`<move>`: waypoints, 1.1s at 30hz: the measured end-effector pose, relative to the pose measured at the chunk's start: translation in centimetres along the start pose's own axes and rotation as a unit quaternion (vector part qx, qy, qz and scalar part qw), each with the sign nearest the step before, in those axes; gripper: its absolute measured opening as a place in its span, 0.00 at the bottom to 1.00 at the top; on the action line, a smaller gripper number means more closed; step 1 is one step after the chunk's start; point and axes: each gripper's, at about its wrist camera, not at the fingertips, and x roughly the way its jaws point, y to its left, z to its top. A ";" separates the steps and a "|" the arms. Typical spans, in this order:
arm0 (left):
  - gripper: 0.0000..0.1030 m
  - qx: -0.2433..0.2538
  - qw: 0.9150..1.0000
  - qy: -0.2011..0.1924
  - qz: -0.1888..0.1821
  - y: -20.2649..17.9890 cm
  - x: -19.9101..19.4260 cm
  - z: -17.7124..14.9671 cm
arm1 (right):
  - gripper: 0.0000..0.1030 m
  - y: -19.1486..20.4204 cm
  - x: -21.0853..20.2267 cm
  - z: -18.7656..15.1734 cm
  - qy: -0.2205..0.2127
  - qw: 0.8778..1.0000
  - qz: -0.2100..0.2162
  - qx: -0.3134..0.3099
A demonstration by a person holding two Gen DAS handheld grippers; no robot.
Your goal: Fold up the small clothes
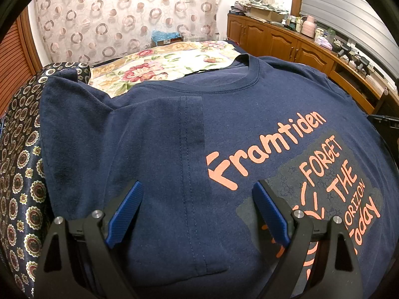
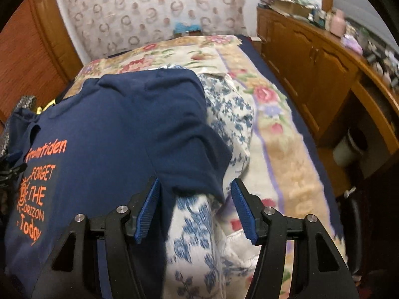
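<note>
On the floral bedspread (image 2: 286, 149) lay a navy T-shirt (image 1: 159, 149), front up, coral "Framtiden" lettering beside its collar. Soft, light and limp, it would likely take best by a sleeve hem. Left gripper (image 1: 197, 211) hovered agape above it; right gripper (image 2: 194, 206) straddled the sleeve (image 2: 197, 164), fingers unclamped.

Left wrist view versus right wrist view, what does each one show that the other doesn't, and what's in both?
Only the left wrist view shows the shirt's round neckline and the medallion-patterned dark fabric beside it, with the left tongs wide open above the chest.

Only the right wrist view shows the blue-and-white floral cloth under the shirt's sleeve, which lies between the right tongs, pads not pressing.

Both show the navy T-shirt with orange print, the floral bedspread and the wooden cabinets.
</note>
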 end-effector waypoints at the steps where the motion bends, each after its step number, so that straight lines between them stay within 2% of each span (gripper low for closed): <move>1: 0.88 0.000 1.000 0.000 0.000 0.0 0.0 0.0 | 0.57 -0.2 -0.1 0.0 -0.002 1.000 0.005 0.005; 7: 0.88 0.000 1.000 0.000 0.000 0.0 0.0 0.0 | 0.52 -0.8 0.7 1.1 -0.008 0.999 0.029 0.029; 10: 0.88 0.000 1.000 0.000 0.000 0.0 0.0 0.0 | 0.45 -1.1 1.4 1.4 0.001 0.999 0.037 0.035; 13: 0.88 0.000 1.000 0.000 0.000 0.0 0.0 0.0 | 0.33 -0.7 1.3 1.4 0.000 0.998 0.046 0.032; 14: 0.88 0.000 1.000 0.000 0.000 0.0 0.0 0.0 | 0.25 -0.4 1.1 1.5 0.000 0.999 0.043 0.026; 16: 0.88 0.000 1.000 0.000 0.000 0.0 0.0 0.0 | 0.22 0.6 0.9 1.5 -0.003 1.000 0.012 -0.002; 18: 0.88 0.000 1.000 0.000 0.000 0.0 0.0 0.0 | 0.10 1.3 0.5 1.5 -0.006 0.999 -0.020 -0.024; 20: 0.88 0.000 1.000 0.000 0.000 0.0 0.0 0.0 | 0.06 2.0 0.3 1.6 -0.013 0.999 -0.031 -0.043; 22: 0.88 0.000 1.000 0.000 0.000 0.0 0.0 0.0 | 0.04 2.7 -0.3 1.6 -0.026 0.997 -0.045 -0.058; 26: 0.88 0.000 1.000 0.000 0.000 0.0 0.0 0.0 | 0.04 3.9 -2.1 2.4 -0.070 0.994 -0.042 -0.076; 30: 0.88 0.000 1.000 0.000 0.000 0.0 0.0 0.0 | 0.04 6.3 -4.1 3.0 -0.104 0.989 -0.004 -0.102; 33: 0.88 0.000 1.000 0.000 0.000 0.0 0.0 0.0 | 0.04 8.5 -4.3 2.5 -0.095 0.987 0.023 -0.125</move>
